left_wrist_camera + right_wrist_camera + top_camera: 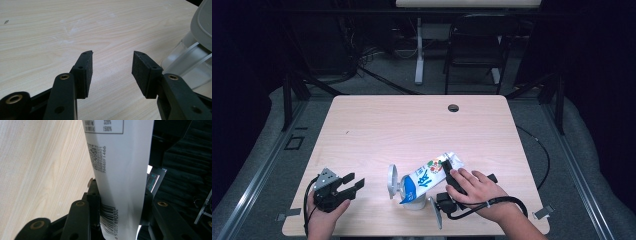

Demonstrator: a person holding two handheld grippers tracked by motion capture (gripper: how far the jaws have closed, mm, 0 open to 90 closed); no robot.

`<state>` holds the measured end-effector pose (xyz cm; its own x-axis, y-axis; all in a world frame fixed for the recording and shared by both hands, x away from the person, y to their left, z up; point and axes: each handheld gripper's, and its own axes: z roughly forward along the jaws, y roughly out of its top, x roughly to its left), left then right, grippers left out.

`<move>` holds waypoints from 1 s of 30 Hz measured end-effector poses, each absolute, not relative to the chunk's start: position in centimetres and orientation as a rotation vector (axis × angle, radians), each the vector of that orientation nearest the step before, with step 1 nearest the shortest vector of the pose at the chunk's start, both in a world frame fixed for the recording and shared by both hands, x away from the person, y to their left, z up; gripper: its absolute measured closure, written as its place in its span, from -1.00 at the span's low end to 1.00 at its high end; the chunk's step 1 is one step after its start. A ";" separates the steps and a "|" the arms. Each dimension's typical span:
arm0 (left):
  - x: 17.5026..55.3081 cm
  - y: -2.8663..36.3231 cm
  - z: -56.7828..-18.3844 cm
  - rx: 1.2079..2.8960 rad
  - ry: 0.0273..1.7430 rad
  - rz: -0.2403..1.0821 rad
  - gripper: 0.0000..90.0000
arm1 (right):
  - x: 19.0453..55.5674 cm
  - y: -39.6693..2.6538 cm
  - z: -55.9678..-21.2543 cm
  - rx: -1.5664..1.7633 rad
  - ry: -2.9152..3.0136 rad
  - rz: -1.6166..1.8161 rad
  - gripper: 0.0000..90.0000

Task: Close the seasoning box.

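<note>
We saw the right tool (446,168) clamped on a milk carton (430,176), near the front edge of the counter (412,125), right of centre. In the right gripper view the carton (120,170) sat squeezed between the two black jaws, barcode and printed numbers facing the camera, white panel running up and away from the tool (120,207). The right hand (474,189) covered the tool body, cable looping off toward the counter's front-right corner.

The carton was tilted in the high view: gable top up and right, blue-and-white printed face showing, lower end down-left over a clear container (412,197). That container had a grey hinged lid (392,181) standing up on its left side. We could not tell if the carton touched the container's rim.

The left tool (353,185) was released, jaws spread apart with nothing between them. It sat near the front-left of the counter, held in the left hand (324,212), pointing right toward the container, well apart from the carton. In the left gripper view the tool (112,67) showed both pads open over bare light woodgrain, with the clear container (190,62) and its grey lid (202,22) at the right edge, just beside the right-hand jaw.

A round cable hole (453,108) sat near the counter's far edge. A dark chair (474,45) and a white post (419,50) stood on the floor beyond.
</note>
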<state>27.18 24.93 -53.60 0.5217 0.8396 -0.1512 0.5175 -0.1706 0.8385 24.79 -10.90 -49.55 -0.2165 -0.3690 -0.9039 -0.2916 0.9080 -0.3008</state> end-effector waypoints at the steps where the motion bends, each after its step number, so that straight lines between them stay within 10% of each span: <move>1: 27.2 24.9 -53.6 1.837 1.124 0.437 0.15 | 24.8 -10.9 -49.6 -0.493 1.815 -0.077 0.43; 30: 27.2 24.9 -53.6 1.836 1.123 0.438 0.15 | 24.9 -10.7 -49.4 -0.507 1.805 -0.079 0.50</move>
<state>27.17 24.92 -53.56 0.5225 0.8393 -0.1501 0.5162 -0.1712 0.8392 24.87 -10.75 -49.40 -0.2055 -0.3784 -0.9025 -0.2983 0.9025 -0.3105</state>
